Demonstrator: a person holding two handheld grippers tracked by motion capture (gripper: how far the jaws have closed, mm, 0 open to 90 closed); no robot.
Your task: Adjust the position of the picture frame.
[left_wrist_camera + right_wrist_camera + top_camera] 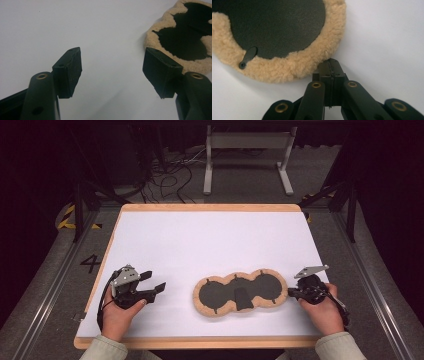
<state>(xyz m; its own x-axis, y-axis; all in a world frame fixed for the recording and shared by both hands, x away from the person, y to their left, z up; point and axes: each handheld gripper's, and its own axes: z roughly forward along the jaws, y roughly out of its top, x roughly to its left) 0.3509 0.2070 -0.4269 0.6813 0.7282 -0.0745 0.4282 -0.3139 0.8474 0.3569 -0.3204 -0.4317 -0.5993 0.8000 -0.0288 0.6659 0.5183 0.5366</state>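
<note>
Fleece-edged dark pad [240, 292] lies lower centre of table [200, 240]. Right gripper [329, 65], jaws pressed together, touches its rim; left gripper [112, 72] spread, empty. Next, likely: nudge or open to pinch.

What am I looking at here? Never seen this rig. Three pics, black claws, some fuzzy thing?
No robot: a person sits at a white table and holds a two-jaw gripper in each hand. The high view looks down from above; the other two come from cameras riding on each gripper, looking along its black jaws.

The left gripper stands open with nothing between its jaws. The right gripper is shut and empty, its tip right at the fleece rim of the one thing on the table: a flat pad of three joined dark rounds edged in tan fleece, with a small dark strap across its middle. Nothing is held.
</note>
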